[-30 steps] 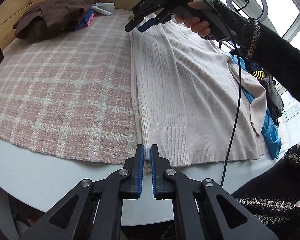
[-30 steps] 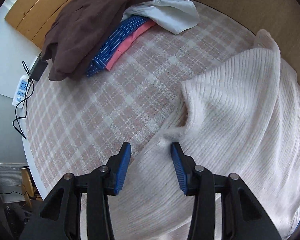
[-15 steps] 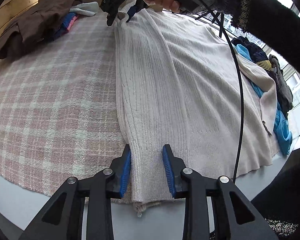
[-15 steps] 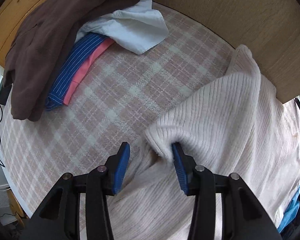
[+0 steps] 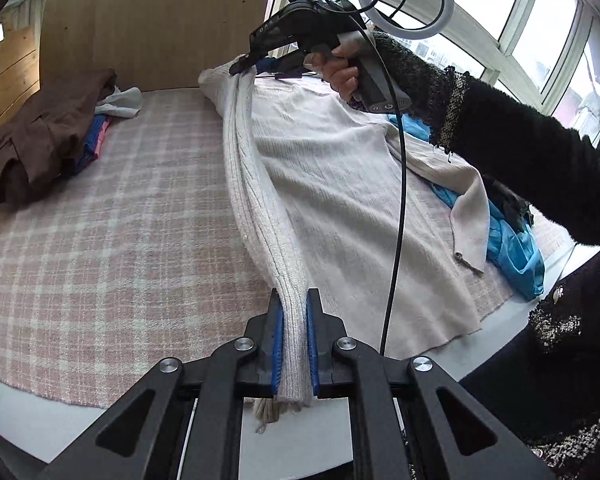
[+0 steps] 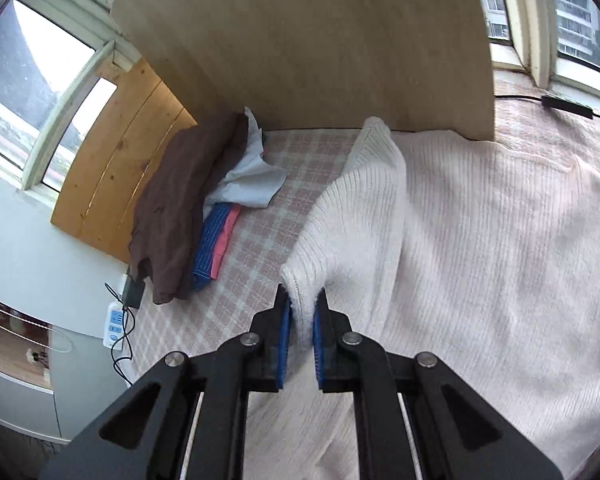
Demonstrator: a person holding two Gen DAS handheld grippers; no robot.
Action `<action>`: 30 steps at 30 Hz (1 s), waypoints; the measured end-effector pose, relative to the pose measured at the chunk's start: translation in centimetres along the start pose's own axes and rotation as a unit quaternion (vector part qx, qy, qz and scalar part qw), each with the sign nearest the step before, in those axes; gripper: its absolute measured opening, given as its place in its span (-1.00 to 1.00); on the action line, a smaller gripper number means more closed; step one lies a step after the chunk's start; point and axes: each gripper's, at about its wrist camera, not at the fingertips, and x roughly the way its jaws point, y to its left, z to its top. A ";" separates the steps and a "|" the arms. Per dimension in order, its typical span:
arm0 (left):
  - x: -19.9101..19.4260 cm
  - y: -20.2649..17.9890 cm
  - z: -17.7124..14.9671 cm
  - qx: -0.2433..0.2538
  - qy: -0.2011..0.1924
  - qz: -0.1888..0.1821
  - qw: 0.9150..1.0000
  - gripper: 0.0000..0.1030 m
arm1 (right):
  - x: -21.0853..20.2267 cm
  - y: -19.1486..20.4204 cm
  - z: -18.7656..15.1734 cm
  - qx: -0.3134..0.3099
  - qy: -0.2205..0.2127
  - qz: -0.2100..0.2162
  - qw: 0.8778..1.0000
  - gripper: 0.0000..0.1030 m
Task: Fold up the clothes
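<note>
Both tongs, left (image 5: 294, 312) and right (image 6: 302, 310), angled downward, have just closed, pinching the cream sweater's (image 5: 340, 184) lifted edge.

- Left tool (image 5: 294, 322) is clamped on the sweater's (image 5: 340, 184) near hem.
- Right tool (image 6: 302, 312), jaws just closed, grips the sweater's far edge, raised.

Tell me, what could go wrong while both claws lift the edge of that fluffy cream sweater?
The ribbed cream knit sweater is pinched only at its edge by the left claw and right claw, so it might slip free. The black cable hanging across it could snag the fold.
</note>
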 end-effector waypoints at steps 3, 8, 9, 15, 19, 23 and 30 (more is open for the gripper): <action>2.2 -1.5 0.2 0.025 0.036 -0.023 0.999 -0.81 | -0.6 -4.4 -1.7 0.043 0.005 -0.037 0.998 -0.81; 3.2 -2.8 -0.4 0.035 0.085 -0.057 0.994 -0.80 | 0.5 -8.1 -3.1 0.075 0.059 -0.085 0.992 -0.60; 2.4 -2.7 -0.5 0.035 0.077 -0.058 0.995 -0.79 | -0.3 -8.0 -3.1 0.073 0.049 -0.083 0.993 -0.56; 0.8 0.5 -1.6 -0.012 0.066 -0.018 0.998 -0.63 | -3.3 -5.3 -2.8 0.019 0.017 -0.071 0.997 -0.52; 2.5 0.1 -1.6 -0.012 0.074 -0.043 0.996 -0.63 | -2.1 -2.7 -4.2 -0.026 0.037 -0.057 0.997 -0.52; 4.9 -2.3 -1.8 0.031 0.090 -0.063 0.993 -0.53 | 0.0 -1.6 -6.5 -0.047 0.083 -0.087 0.992 -0.46; 8.6 -5.9 -2.5 0.103 0.121 -0.112 0.981 -0.73 | 1.7 -2.2 -8.6 -0.102 0.101 -0.177 0.974 -0.46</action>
